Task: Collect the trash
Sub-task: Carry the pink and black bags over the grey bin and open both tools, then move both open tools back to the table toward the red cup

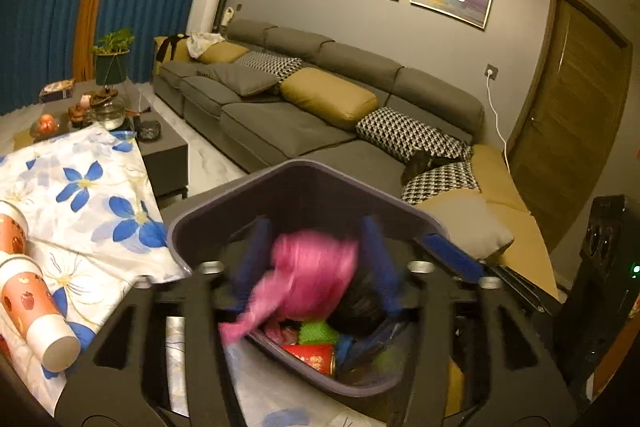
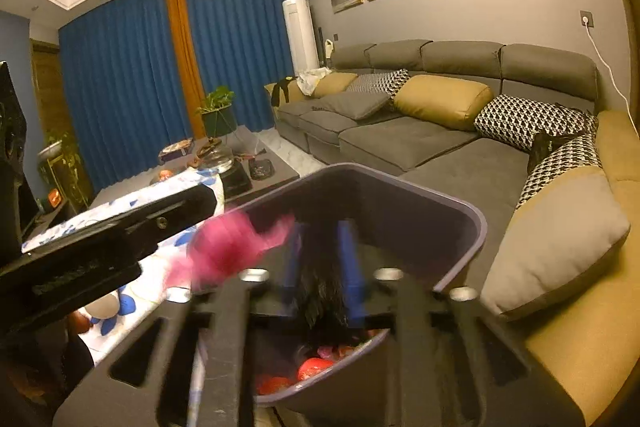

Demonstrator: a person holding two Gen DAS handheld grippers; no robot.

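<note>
At 9 o'clock, two paper cups [image 1: 30, 311] lay on the floral-clothed desk [image 1: 92, 195]. Left tongs [image 1: 316, 267] grasped a pink bag [image 1: 308, 267] over the bin [image 1: 240, 187]. Right tongs [image 2: 322, 259] clenched black trash [image 2: 326, 303] above it. Sofa [image 1: 320, 131] stood at 1 o'clock.

I have both tongs over the bin [image 1: 304, 195]: the left tongs [image 1: 316, 259] with a bag [image 1: 312, 267] between them, the right tongs [image 2: 322, 259] just beside with a dark wad [image 2: 326, 307]. Left of my left tongs two cups [image 1: 28, 291] lie on the counter [image 1: 92, 195]. Beyond the bin stands the sofa [image 1: 304, 115].
</note>
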